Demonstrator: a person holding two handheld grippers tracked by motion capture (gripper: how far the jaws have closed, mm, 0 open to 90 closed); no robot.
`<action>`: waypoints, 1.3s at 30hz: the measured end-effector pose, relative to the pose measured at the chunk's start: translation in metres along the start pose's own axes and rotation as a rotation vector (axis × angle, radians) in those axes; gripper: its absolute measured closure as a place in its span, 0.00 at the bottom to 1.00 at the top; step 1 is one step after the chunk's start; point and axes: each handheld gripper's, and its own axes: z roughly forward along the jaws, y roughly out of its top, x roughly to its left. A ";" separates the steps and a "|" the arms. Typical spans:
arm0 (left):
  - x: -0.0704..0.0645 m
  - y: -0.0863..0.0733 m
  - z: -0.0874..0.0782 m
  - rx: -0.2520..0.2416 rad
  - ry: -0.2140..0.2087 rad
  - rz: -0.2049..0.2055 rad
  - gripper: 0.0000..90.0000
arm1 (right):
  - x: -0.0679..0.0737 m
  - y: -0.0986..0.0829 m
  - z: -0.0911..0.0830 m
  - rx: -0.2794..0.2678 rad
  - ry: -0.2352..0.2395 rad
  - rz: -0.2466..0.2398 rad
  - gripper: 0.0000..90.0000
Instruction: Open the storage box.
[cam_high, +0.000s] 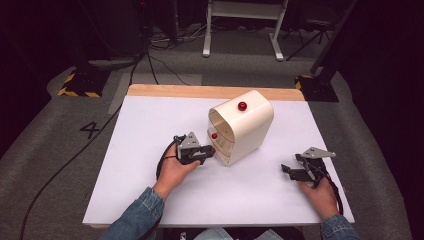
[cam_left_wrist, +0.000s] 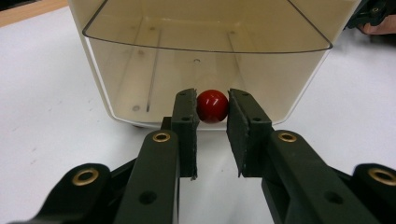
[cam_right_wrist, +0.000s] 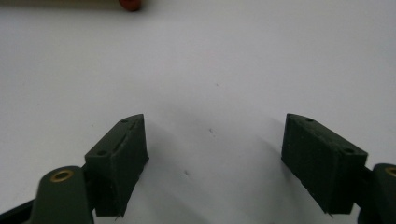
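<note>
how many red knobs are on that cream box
2: one red knob on the cream box's top, another at its open front, between the left gripper's jaws. Others may be hidden.

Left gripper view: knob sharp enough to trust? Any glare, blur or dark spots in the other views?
Left gripper view: red knob is sharp between the pads, with a small highlight on top; the clear lid adds mild haze. Right gripper view: jaws wide apart, pads soft-edged, casting faint shadows on the white table. High view: table evenly lit and bright, floor beyond falls to near black.
</note>
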 end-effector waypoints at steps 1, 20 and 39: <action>0.000 0.000 -0.001 -0.003 -0.001 0.001 0.82 | 0.000 0.000 0.000 0.000 -0.001 0.000 0.25; -0.010 -0.010 -0.038 0.019 0.056 0.008 0.82 | -0.001 0.000 0.000 0.001 0.009 0.011 0.25; -0.017 -0.032 -0.076 0.039 0.095 -0.012 0.81 | -0.002 0.000 0.001 0.004 0.017 0.019 0.25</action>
